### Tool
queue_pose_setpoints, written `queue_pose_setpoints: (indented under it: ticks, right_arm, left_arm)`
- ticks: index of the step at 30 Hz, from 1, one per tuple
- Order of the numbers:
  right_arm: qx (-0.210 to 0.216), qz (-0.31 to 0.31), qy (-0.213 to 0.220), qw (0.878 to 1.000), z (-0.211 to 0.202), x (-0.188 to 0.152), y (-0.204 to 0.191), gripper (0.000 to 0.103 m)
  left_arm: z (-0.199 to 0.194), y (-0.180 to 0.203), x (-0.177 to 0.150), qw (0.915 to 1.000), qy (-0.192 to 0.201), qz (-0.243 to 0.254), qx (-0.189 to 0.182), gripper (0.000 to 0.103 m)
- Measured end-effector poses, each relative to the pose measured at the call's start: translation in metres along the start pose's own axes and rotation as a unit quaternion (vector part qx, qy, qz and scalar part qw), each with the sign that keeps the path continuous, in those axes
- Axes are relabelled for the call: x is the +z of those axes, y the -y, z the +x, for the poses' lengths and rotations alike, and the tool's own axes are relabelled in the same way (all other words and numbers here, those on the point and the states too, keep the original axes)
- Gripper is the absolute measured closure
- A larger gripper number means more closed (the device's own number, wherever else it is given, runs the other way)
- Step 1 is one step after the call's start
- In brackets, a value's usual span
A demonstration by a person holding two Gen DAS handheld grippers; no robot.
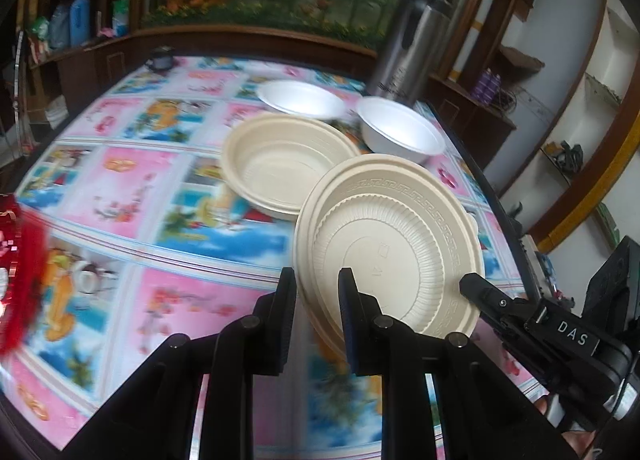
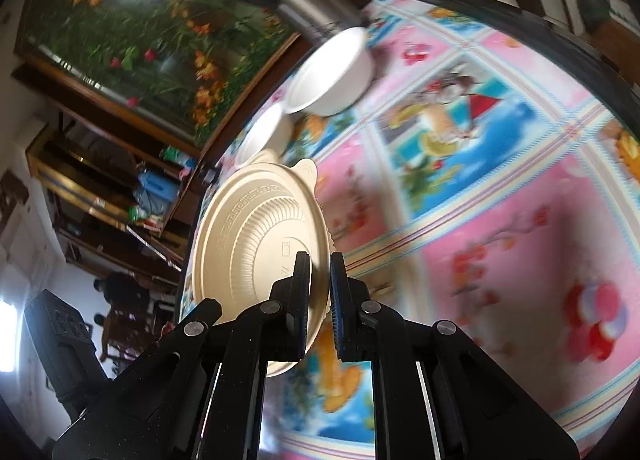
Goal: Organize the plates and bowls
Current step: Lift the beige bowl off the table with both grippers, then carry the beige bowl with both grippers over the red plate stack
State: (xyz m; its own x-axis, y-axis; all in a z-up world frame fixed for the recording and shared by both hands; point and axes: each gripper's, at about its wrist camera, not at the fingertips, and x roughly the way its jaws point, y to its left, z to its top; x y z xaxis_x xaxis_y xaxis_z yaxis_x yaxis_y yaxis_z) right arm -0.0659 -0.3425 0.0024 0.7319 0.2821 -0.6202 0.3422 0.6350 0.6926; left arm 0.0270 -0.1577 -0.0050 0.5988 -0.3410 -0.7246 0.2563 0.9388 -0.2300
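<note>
The plate, tilted on edge at lower right of the left wrist view with its ribbed underside showing, has its rim pinched by the left gripper, cream bowl behind; the right wrist view shows the right gripper narrowed on its other edge.

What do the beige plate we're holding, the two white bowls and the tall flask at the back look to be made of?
Beige plate: looks like thin moulded plastic or plant-fibre disposable ware, matte, with pressed ribbing and a key-pattern rim.
White bowls: probably foam or thin plastic; plain, matte, soft thick rims.
Flask: brushed stainless steel by its grey sheen, with a dark, likely plastic, top.
</note>
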Motion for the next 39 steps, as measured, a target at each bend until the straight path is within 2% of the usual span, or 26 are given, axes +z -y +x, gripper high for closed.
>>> queue_pose_setpoints:
  ticks: [10, 16, 30, 39]
  right_arm:
    - [0.022, -0.049, -0.04, 0.998, 0.034, -0.031, -0.062, 0.094]
    - [0.037, -0.08, -0.058, 0.994, 0.051, -0.048, -0.104, 0.094]
    - [0.061, -0.147, -0.105, 0.982, 0.102, -0.093, -0.191, 0.094]
    - [0.069, -0.178, -0.136, 0.972, 0.127, -0.121, -0.231, 0.094]
  left_arm:
    - [-0.052, -0.06, 0.001, 0.9967, 0.069, -0.021, 0.039, 0.083]
    - [-0.078, -0.097, -0.001, 0.9926, 0.096, -0.046, 0.059, 0.083]
    - [-0.115, -0.181, -0.01, 0.981, 0.127, -0.107, 0.1, 0.083]
    - [-0.127, -0.222, -0.017, 0.9731, 0.136, -0.136, 0.126, 0.083]
